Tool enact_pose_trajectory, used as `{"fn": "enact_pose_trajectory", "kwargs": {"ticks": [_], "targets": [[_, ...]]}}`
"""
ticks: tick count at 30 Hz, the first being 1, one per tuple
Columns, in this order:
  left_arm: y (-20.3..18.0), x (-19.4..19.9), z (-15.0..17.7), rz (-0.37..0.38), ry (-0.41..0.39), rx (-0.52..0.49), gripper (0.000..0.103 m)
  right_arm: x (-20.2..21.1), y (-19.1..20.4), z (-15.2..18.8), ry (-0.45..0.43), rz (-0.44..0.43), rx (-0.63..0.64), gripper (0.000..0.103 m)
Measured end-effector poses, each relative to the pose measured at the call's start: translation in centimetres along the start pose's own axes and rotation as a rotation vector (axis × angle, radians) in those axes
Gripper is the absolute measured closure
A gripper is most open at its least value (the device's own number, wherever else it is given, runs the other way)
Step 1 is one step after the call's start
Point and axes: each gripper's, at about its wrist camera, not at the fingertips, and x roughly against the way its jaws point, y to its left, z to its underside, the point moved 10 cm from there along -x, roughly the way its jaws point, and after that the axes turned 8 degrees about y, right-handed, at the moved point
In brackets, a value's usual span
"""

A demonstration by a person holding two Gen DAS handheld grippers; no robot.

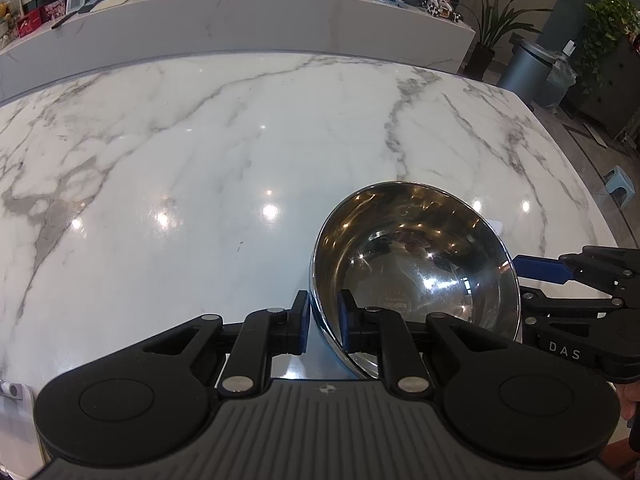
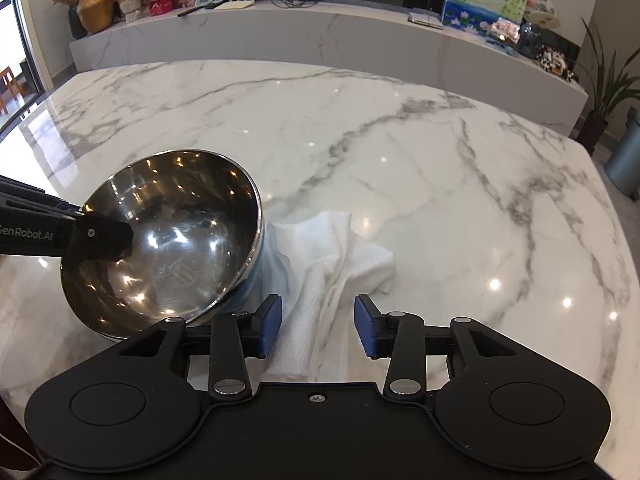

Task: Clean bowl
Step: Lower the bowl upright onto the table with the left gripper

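A shiny steel bowl is tilted on the white marble table. My left gripper is shut on the bowl's near rim, one finger inside and one outside. In the right wrist view the bowl sits at the left, with the left gripper's finger over its rim. A crumpled white cloth lies on the table right of the bowl. My right gripper is open, its blue pads on either side of the cloth's near part, holding nothing. It also shows at the right edge of the left wrist view.
A long marble counter with boxes, a router, pictures and a vase runs behind the table. A grey bin and potted plants stand beyond the table's far right corner. A small blue stool is on the floor.
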Motion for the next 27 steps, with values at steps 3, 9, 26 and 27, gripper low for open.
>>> {"fn": "enact_pose_trajectory", "kwargs": {"ticks": [3,9,26,27], "targets": [[0.0,-0.1,0.0,-0.003,0.001,-0.001,0.089,-0.4,0.1,0.1,0.001,-0.043,-0.025,0.064],[0.0,0.0,0.0,-0.001,0.002,-0.003,0.089,-0.8,0.1,0.5,0.015,-0.091,-0.051,0.065],[-0.1,-0.1,0.1,-0.006,0.009,-0.022,0.089,1.9,1.2,-0.8,-0.054,-0.020,0.129,0.089],[-0.2,-0.2,0.1,-0.006,0.009,-0.025,0.089,2.0,1.3,-0.8,-0.054,-0.019,0.140,0.089]]}}
